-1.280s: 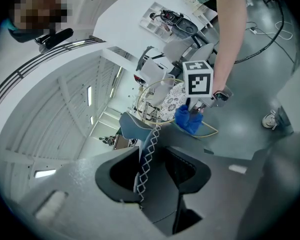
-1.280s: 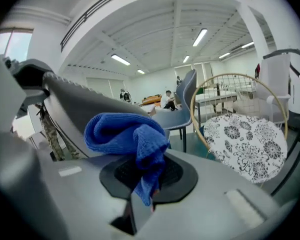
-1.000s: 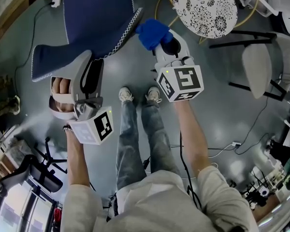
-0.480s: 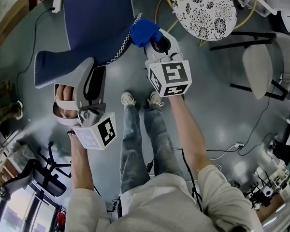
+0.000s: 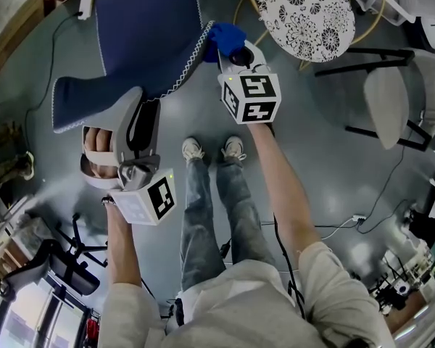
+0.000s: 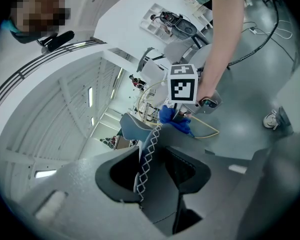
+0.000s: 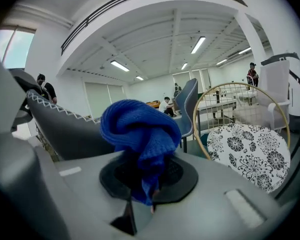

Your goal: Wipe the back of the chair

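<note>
Clamped on both sides: my left gripper (image 6: 152,168) pinches the stitched rim of the chair (image 5: 145,27), and my right gripper (image 7: 149,181) is closed on a bunched blue cloth (image 5: 225,38). The cloth sits at the chair's right edge, touching the white stitching or just beside it; I cannot tell which. The chair's dark back spreads away from me, between the two grippers.

Risks, as I judge them: the cloth seems held only by a thin tail low between the pads, so a hard drag across the stitching could tug it out. If the wad only rides the rim, the broad face goes unwiped. A weak left pinch would let the chair shift away under pressure.
</note>
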A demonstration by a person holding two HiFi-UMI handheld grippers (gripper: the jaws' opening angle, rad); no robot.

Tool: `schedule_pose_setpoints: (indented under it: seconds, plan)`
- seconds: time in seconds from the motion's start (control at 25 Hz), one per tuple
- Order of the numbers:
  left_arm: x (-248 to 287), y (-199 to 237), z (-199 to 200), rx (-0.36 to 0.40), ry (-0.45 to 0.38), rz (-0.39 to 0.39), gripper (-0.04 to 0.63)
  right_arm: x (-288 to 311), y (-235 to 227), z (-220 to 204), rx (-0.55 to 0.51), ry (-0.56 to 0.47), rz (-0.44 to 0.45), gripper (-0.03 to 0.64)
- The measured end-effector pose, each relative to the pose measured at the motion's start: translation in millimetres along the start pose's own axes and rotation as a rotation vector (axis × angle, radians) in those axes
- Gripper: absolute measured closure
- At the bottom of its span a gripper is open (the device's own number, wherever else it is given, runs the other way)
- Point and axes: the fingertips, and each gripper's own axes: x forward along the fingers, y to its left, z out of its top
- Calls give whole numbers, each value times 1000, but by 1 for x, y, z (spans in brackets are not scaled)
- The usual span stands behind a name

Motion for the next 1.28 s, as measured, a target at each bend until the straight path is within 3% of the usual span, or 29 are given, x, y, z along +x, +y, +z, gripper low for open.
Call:
schedule_pose_setpoints:
  seconds: [0.68,1.0,1.28]
  plan:
    - [-1,-1,0,-5,-10,3,436,48,-29,-91,8,261,-44,571]
    - [-1,-1,1,-6,-17,0,436,47,-31,-96,16,264,-44,569]
    - [-1,-3,0,-6,-13,-14,434,5,-24,-61,-30,119,-29,569]
